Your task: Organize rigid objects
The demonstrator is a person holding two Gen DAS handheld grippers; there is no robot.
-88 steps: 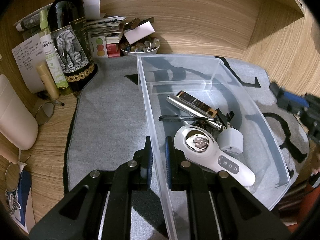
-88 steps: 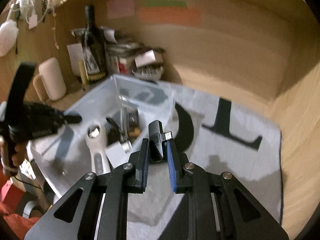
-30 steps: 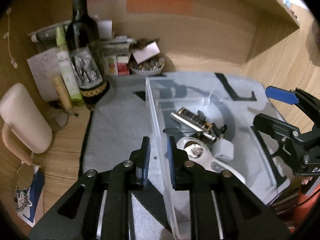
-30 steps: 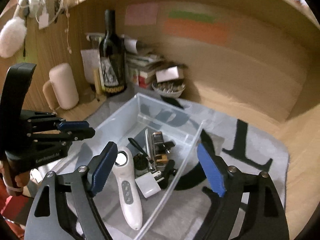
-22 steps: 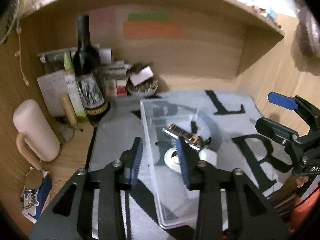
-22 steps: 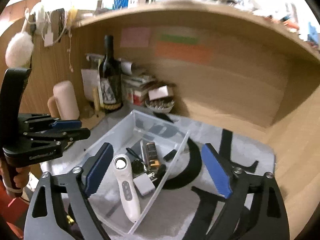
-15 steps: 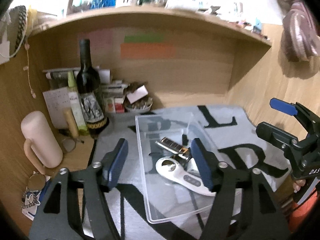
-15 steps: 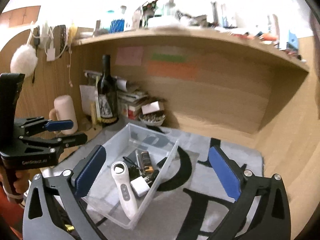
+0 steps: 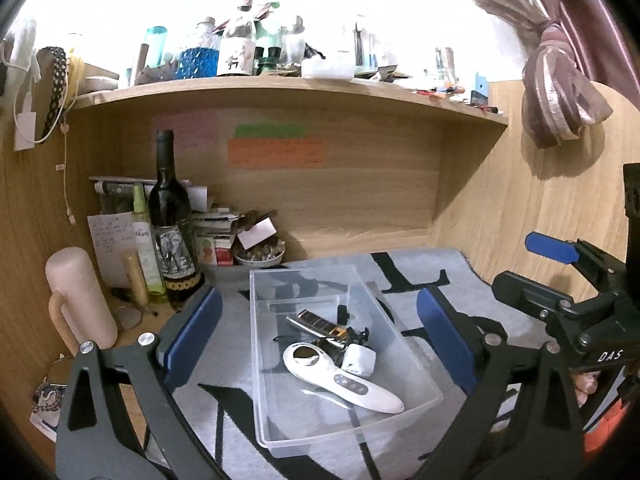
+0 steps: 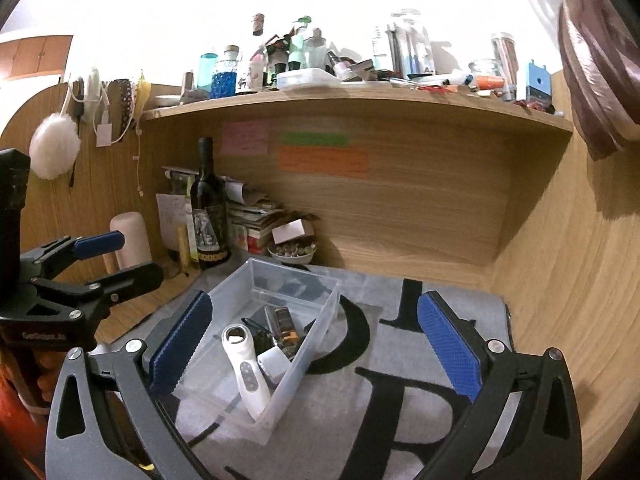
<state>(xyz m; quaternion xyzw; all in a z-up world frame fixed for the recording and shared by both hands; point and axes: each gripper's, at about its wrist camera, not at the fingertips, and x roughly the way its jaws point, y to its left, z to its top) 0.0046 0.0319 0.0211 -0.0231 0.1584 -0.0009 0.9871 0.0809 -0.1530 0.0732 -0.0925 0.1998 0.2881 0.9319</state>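
One clear bin (image 9: pixel 262 368) (jaws wide), one white massager (image 9: pixel 340 378).

**A lived-in desk nook in someone's home**

This is a private room, not a workplace. A wooden desk alcove (image 10: pixel 400 216) is boxed in by wood-grain panels, with a shelf (image 9: pixel 280 82) overhead crowded with bottles, jars and toiletries. Sticky notes (image 9: pixel 275 153) in pink, green and orange are stuck to the back panel. In the corner stand a dark wine bottle (image 9: pixel 171 224) with an elephant label, a heap of papers and small boxes (image 9: pixel 216 226), and a little bowl of pebbly bits (image 9: pixel 260 255). A tied-back striped curtain (image 9: pixel 560 92) hangs at the right; a white pom-pom (image 10: pixel 54 148) and cords dangle at the left. A grey lettered mat (image 10: pixel 400 360) covers the desktop.
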